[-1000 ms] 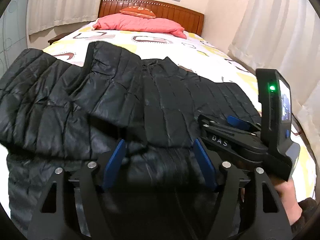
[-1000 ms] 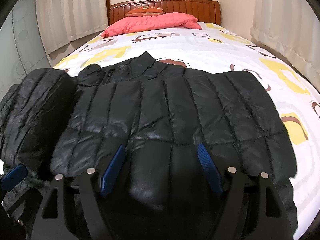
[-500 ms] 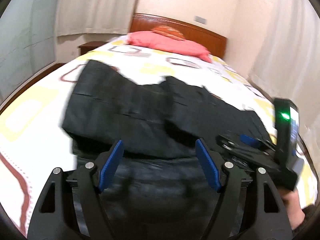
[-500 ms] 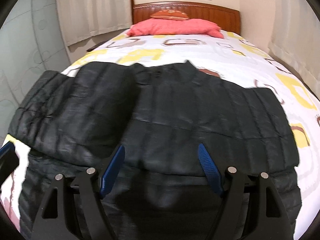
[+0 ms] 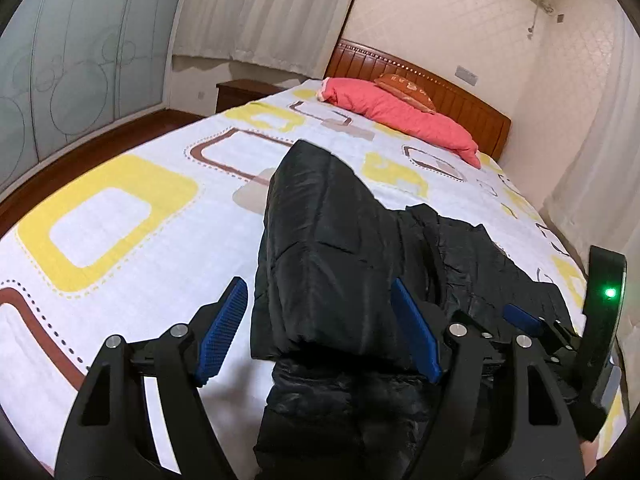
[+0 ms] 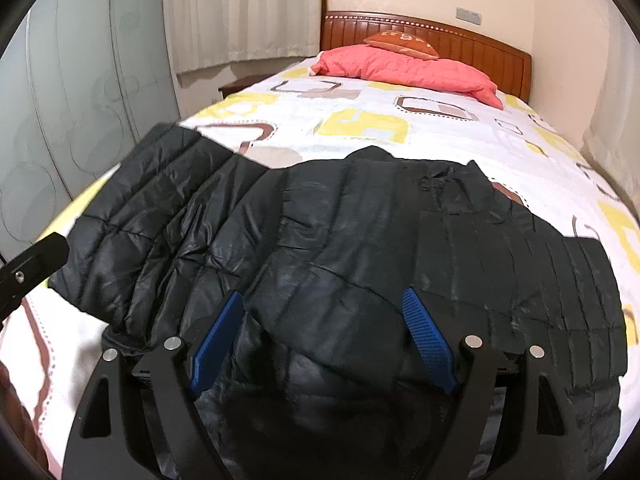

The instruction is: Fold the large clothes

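Both grippers stand with jaws spread wide, gripping nothing. Between the left gripper (image 5: 320, 328) fingers lies a folded sleeve of the black puffer jacket (image 6: 340, 248); the right gripper (image 6: 324, 340) frames its quilted body. Beyond, the jacket sprawls across the patterned bedsheet (image 5: 120, 208), a pink pillow (image 6: 404, 68) far ahead.

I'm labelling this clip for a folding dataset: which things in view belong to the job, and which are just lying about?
Part of the job:
black puffer jacket, spread on the bed
left gripper, open
right gripper, open

Just lying about:
pink pillow
small orange cushion on it
patterned bedsheet
wooden headboard
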Tool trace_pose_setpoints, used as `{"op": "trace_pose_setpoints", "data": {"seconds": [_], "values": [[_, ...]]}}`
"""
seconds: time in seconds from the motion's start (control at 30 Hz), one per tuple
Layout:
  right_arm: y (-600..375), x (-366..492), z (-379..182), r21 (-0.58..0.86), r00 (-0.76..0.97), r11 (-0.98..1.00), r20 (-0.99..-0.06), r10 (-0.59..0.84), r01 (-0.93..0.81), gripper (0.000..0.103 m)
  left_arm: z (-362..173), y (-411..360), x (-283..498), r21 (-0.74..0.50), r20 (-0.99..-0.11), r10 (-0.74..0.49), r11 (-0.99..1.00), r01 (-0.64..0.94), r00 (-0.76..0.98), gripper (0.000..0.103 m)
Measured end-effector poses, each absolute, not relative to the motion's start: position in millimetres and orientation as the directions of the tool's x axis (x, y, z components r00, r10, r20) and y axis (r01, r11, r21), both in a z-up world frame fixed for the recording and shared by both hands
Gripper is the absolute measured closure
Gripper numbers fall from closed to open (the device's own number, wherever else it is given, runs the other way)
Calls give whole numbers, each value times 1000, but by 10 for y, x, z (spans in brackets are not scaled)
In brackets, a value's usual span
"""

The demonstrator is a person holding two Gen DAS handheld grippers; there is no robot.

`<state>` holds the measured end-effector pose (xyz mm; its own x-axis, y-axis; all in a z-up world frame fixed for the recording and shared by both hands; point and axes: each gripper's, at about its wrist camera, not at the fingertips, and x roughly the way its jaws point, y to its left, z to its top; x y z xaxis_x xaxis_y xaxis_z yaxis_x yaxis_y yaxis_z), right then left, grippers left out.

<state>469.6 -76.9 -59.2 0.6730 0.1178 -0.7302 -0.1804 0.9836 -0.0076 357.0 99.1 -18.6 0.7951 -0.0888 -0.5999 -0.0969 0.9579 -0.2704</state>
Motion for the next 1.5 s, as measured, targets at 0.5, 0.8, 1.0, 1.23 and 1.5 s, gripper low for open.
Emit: {"op": "trace_pose_setpoints", "data": {"seconds": [0.5, 0.8, 1.0, 1.23, 1.5], "values": [[-1675, 4655, -658, 103, 687, 995, -723, 81, -9, 68, -409, 972, 3695, -253, -641, -92, 963, -96, 762, 29], [-2560, 4410, -806, 208, 656, 967, -752, 62, 147, 40, -474, 986, 3707, -270, -652, -92, 956, -117, 753, 29], [-2702, 4496, -812, 325, 656, 932, -741, 145, 162, 40, -434, 1022, 3684, -289, -643, -97, 949, -123, 760, 29], [-2850, 4397, -735, 402, 659, 895, -730, 183, 196, 36, -509, 1053, 3735, -278, -663, -82, 950, -143, 744, 29], [-2958, 4372, -774, 400, 651, 889, -740, 171, 221, 36, -537, 1032, 3757, -280, -666, -84, 949, -145, 742, 29]]}}
